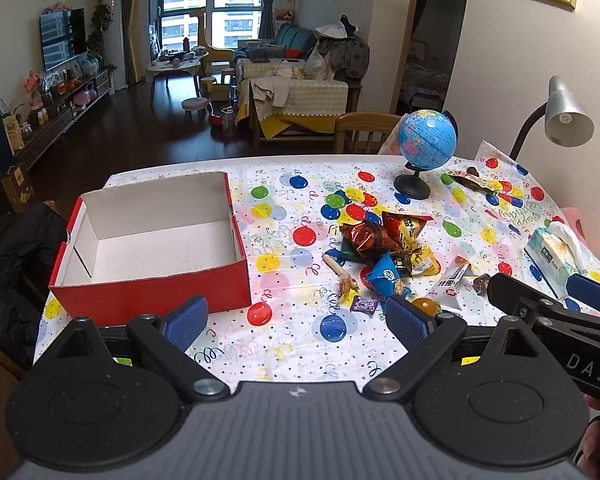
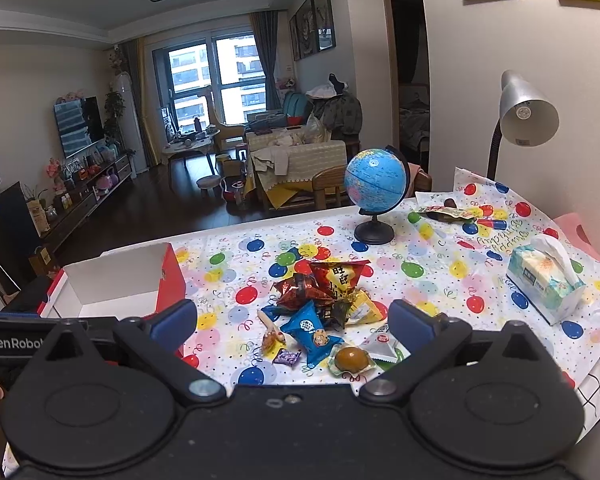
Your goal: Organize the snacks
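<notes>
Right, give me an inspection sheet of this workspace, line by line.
Surface: table under a balloon-print cloth.
Job's things: red box, open and empty; snack pile loose on the cloth to its right; blue cookie packet at the near edge of the pile.
Clutter: globe, tissue pack, desk lamp, more wrappers by the globe.
Grippers: left gripper open, empty; right gripper open, empty, just short of the pile.
Cables: nothing seen.
Surroundings: living room with sofa, television, windows.
</notes>
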`<action>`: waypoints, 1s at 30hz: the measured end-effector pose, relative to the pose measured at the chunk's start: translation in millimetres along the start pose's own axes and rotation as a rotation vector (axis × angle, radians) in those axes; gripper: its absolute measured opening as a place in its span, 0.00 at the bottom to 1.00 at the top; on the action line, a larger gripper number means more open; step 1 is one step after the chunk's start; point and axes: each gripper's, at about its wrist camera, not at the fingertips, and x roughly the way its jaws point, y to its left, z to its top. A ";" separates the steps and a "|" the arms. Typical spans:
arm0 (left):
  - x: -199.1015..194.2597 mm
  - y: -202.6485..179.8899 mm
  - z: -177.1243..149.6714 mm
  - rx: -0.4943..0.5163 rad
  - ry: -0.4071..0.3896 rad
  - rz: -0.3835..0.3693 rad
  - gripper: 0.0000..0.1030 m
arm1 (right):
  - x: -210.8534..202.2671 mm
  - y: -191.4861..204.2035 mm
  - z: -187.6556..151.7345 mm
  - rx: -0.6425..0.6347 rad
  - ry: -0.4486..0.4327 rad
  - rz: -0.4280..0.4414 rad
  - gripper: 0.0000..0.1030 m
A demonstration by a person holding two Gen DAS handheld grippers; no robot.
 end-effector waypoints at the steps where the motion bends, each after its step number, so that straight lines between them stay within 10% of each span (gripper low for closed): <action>1: 0.7 0.4 0.3 0.000 0.001 -0.002 0.93 | -0.1 -0.5 -0.2 -0.001 -0.001 0.001 0.99; 30: 15.5 9.4 12.9 0.020 0.004 -0.033 0.93 | 6.4 -0.9 9.0 0.008 -0.007 -0.025 0.99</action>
